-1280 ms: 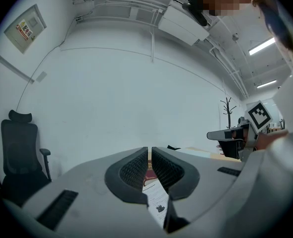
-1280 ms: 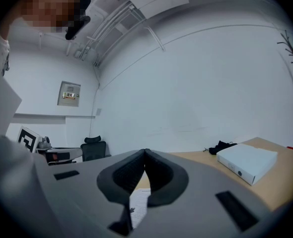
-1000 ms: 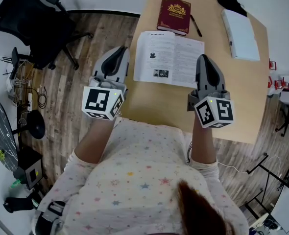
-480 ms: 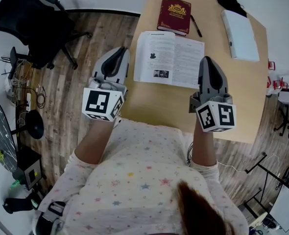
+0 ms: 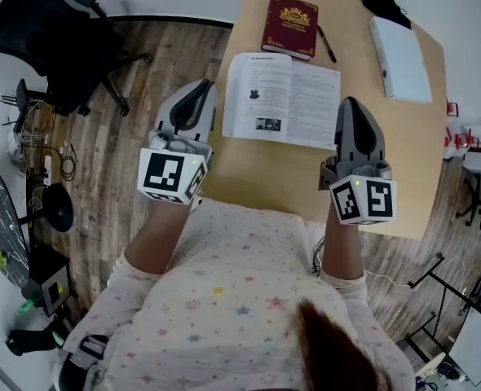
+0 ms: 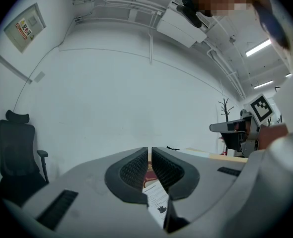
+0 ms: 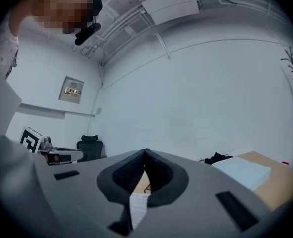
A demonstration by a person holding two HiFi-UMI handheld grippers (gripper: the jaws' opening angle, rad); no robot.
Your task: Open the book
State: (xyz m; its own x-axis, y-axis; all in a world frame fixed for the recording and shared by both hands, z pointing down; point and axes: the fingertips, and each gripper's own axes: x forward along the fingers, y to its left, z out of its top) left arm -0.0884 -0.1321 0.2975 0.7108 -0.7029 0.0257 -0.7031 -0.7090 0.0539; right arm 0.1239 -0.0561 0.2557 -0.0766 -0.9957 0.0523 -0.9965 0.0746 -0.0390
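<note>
An open book [image 5: 281, 98] lies flat on the wooden table [image 5: 265, 165], white pages up with small pictures on the left page. My left gripper [image 5: 200, 85] hovers beside the table's left edge, just left of the book, and is shut with nothing held. My right gripper [image 5: 350, 103] is shut and empty over the table at the book's right edge. In the left gripper view the left gripper [image 6: 150, 150] has its jaws pressed together, and a strip of the open book [image 6: 157, 202] shows below them. In the right gripper view the right gripper [image 7: 145, 153] has its tips touching.
A closed red book [image 5: 289, 24] and a pen [image 5: 326, 43] lie beyond the open one. A white closed book [image 5: 399, 57] and a black object [image 5: 383, 5] sit at the table's far right. A black office chair [image 5: 53, 39] stands on the floor at left.
My right gripper has drifted slightly right and back toward me, rolling a little. The left gripper and the open book have stayed put.
</note>
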